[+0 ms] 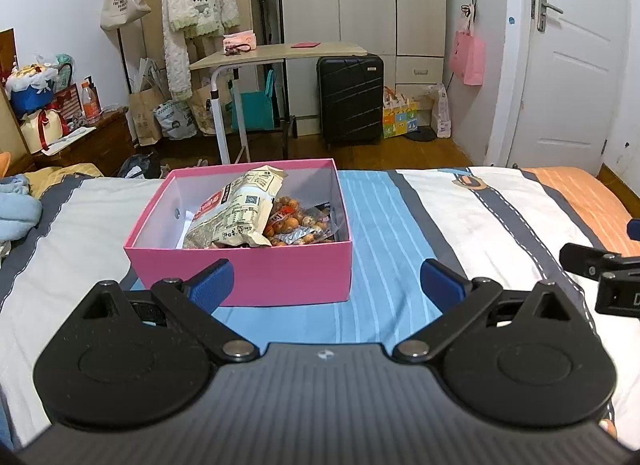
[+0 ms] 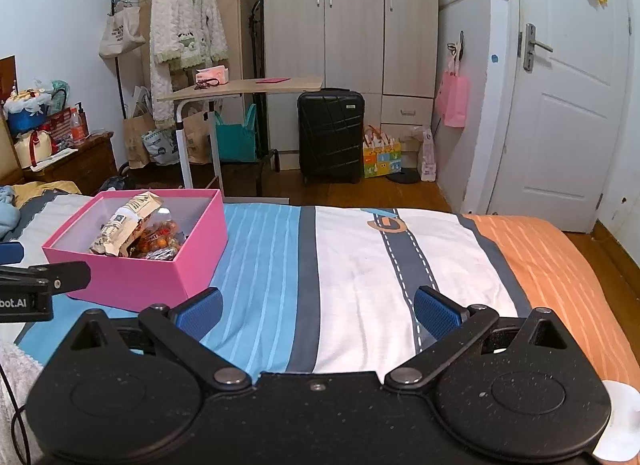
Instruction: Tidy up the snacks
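A pink box (image 1: 248,275) stands on the striped bed, its lid off. Inside lie a beige snack bag (image 1: 236,213) leaning against the back and a clear pack of orange snacks (image 1: 298,225) to its right. My left gripper (image 1: 326,283) is open just in front of the box, with nothing between its blue pads. In the right wrist view the same pink box (image 2: 136,281) sits to the left with the beige snack bag (image 2: 124,223) inside. My right gripper (image 2: 318,311) is open over bare bedsheet, to the right of the box.
The striped bedsheet (image 2: 352,265) spreads to the right with an orange band at its edge. A blue blanket (image 1: 16,213) lies at the bed's left. Beyond the bed stand a small table (image 1: 280,53), a black suitcase (image 1: 350,99), a wardrobe and a white door.
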`<state>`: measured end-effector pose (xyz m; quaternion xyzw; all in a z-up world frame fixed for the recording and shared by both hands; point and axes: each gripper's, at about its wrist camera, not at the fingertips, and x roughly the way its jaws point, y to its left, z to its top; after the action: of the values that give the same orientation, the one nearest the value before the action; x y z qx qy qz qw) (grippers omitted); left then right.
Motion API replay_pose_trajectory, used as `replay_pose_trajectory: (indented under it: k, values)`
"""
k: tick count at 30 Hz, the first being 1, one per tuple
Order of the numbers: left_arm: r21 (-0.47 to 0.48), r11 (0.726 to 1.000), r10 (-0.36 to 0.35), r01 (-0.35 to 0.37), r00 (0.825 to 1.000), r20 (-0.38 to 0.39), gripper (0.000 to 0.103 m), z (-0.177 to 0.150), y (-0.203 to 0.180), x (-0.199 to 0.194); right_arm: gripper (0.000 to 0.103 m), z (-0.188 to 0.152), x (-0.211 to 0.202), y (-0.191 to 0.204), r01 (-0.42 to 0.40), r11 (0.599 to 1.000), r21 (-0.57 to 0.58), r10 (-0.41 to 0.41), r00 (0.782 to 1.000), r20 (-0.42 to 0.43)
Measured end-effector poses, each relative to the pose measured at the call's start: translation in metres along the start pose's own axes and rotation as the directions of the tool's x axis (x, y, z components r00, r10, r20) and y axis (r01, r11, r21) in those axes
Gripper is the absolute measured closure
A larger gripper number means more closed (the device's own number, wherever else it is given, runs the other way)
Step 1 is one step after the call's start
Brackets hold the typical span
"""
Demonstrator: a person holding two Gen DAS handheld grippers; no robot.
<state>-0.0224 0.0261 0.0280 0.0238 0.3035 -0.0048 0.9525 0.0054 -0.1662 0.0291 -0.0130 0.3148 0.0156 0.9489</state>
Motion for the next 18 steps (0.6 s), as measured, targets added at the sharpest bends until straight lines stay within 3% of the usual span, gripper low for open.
replay_pose_trajectory:
  k: [18]
  values:
    - [0.044, 0.998, 0.044, -0.045, 0.999, 0.027, 0.002, -0.0040, -0.0060, 0.0068, 0.000, -0.0034, 0.0008, -0.0025, 0.019, 0.999, 0.028, -0.019, 1.000, 0.003]
